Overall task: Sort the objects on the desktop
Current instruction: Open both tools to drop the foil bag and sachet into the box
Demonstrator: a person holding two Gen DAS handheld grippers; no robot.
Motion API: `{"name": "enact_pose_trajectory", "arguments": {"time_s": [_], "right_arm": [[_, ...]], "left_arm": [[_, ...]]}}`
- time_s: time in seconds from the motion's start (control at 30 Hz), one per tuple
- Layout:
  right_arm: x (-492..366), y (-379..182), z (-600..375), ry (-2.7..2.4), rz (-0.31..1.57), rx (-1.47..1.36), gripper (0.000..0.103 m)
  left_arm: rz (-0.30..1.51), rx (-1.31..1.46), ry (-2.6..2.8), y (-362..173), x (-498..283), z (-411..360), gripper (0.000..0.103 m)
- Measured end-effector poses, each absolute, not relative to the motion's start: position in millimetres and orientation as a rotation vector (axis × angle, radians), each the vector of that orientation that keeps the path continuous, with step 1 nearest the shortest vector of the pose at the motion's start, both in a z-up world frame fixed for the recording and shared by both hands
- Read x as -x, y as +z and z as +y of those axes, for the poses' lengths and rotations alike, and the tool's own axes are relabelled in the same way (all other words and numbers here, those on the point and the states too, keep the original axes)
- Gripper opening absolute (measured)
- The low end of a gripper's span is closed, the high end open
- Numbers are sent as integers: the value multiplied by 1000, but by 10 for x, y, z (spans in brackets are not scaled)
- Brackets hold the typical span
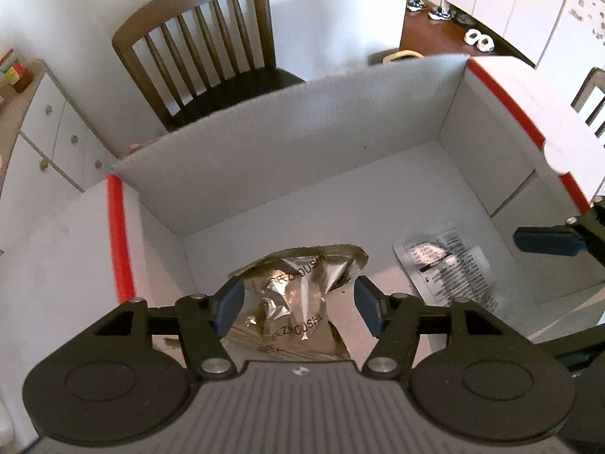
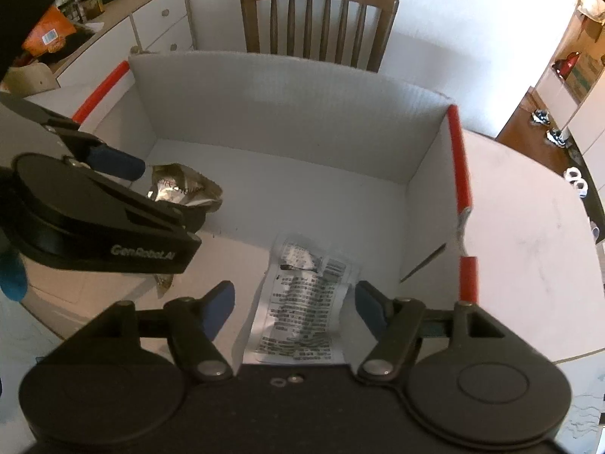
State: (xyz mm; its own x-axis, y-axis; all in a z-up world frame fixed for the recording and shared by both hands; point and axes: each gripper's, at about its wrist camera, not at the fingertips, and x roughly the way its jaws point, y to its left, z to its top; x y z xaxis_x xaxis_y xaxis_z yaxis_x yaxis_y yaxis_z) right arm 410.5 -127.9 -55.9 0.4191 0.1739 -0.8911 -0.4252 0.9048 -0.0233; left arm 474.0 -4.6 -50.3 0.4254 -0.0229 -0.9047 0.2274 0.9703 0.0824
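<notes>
Hovering over the white corrugated box [image 2: 264,113], the left gripper [image 1: 298,302] and right gripper [image 2: 295,302] stand with jaws apart above a crumpled gold foil wrapper [image 1: 302,287] and a clear printed sachet [image 2: 306,302] lying on its floor, so both drops look done and lifting clear comes next.

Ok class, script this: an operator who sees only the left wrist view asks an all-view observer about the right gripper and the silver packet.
Operator: Is the right gripper shut on the silver packet?
Observer: No, it is open. The packet lies on the floor of the box, between its fingers.
Operator: Anything on the cabinet that I can't see?
Observer: An orange snack bag lies on it.
</notes>
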Motion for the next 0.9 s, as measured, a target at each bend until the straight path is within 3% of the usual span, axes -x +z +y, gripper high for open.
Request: {"name": "enact_pose_trajectory", "arguments": {"time_s": [0.9], "right_arm": [[-3593, 190, -1546, 357, 958, 202, 75]], "left_arm": [[1006, -166, -164, 415, -3998, 69, 63]]}}
